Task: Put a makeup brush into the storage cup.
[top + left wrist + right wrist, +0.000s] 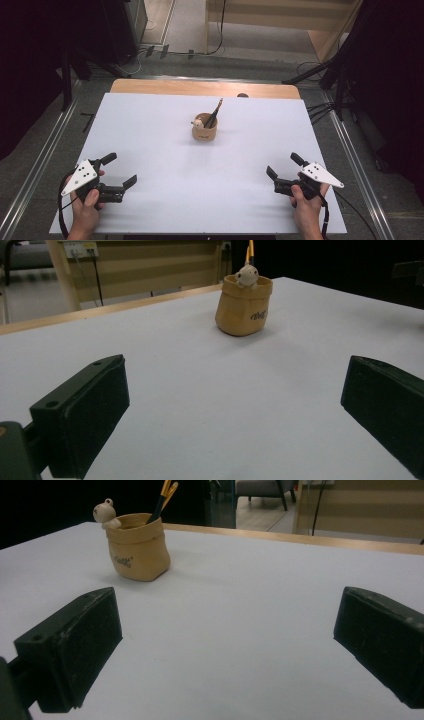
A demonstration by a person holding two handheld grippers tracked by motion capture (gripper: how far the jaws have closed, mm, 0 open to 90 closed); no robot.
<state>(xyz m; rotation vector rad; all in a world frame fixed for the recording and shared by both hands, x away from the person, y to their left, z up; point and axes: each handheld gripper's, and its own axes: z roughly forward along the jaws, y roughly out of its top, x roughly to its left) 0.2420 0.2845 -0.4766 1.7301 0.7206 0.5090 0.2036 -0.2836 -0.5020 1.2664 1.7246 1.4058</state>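
Observation:
A small tan pen holder (204,131) shaped like a sack stands near the middle of the white table (150,130), with a little pale figure (198,122) on its rim and dark pencils (215,113) leaning out. The same pen holder (243,305) appears ahead in the left gripper view, and the pen holder (138,546) sits upper left in the right gripper view. My left gripper (121,170) rests at the near left, open and holding nothing. At the near right my right gripper (283,166) is open too, nothing between its jaws.
A wooden strip (205,88) runs along the table's far edge. Metal rails (40,165) flank both sides of the table. Cables (320,112) lie on the floor at the right, and a wooden shelf unit (280,20) stands beyond.

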